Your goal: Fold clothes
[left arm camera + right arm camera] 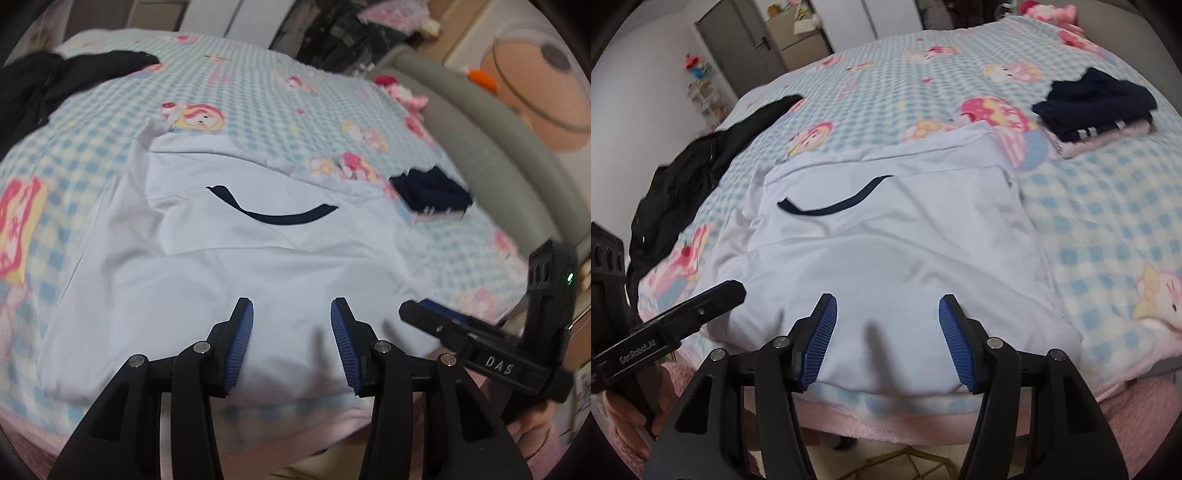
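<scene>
A white shirt (229,266) with a dark navy neckline lies spread on the bed (258,92), partly folded, its near hem at the bed's front edge above a pink blanket (1126,424); the bedcover is a blue-and-white check with cartoon prints. The left gripper (291,314) hangs just over the shirt's near part, its blue-padded fingers (240,343) standing apart with nothing between them; the right gripper (888,310) does likewise beside it, fingers (955,343) wide and empty above the white cloth. A stack of folded dark clothes (1097,107) sits well apart on the right of the bed; a black garment (687,177) lies crumpled along the left side. A pink plush toy (402,94) rests by the grey headboard (480,125).
</scene>
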A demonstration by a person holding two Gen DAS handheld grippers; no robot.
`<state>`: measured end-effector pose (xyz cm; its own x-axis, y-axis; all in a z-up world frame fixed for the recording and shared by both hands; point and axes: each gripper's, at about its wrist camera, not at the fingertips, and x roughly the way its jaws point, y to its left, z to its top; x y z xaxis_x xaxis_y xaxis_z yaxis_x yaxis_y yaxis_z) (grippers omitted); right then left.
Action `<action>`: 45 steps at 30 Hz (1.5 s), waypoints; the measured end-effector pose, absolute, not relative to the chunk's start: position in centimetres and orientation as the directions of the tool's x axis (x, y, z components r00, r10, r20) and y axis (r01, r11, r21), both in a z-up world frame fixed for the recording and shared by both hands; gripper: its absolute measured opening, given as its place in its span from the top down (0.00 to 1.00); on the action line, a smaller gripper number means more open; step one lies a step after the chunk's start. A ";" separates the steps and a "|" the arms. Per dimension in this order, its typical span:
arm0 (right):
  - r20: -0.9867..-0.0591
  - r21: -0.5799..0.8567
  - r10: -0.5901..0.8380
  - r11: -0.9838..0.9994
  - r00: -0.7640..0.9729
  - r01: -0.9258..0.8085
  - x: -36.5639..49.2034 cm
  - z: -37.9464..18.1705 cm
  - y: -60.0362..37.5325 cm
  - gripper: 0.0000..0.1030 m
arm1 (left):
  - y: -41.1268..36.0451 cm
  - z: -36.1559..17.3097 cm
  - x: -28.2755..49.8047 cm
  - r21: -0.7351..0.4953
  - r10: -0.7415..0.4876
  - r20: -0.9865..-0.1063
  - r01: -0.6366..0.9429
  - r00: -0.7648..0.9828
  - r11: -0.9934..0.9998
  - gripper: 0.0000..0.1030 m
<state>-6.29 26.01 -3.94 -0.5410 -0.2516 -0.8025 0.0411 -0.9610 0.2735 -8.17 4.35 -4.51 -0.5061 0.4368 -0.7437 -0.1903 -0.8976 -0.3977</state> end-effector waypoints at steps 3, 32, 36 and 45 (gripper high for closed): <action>-0.839 0.233 -0.215 -0.972 -0.501 0.028 -8.1 -6.1 25.8 0.42 | 4.7 -6.7 -9.2 -0.378 0.406 -0.802 -0.155 -0.438 -0.913 0.58; -0.845 0.143 -0.158 -0.987 -0.512 0.067 -6.4 -8.2 24.7 0.42 | 2.6 -7.9 -5.3 -0.297 0.358 -0.788 -0.199 -0.501 -0.934 0.52; -0.822 0.231 -0.258 -0.966 -0.508 0.118 -6.3 -5.9 25.9 0.42 | 2.2 -5.1 -5.5 -0.311 0.389 -0.749 -0.233 -0.537 -0.921 0.51; -0.801 0.100 -0.229 -0.962 -0.554 0.253 -16.1 -4.0 23.5 0.37 | 5.1 -4.7 -16.7 0.011 0.100 -0.819 -0.190 -0.565 -0.982 0.51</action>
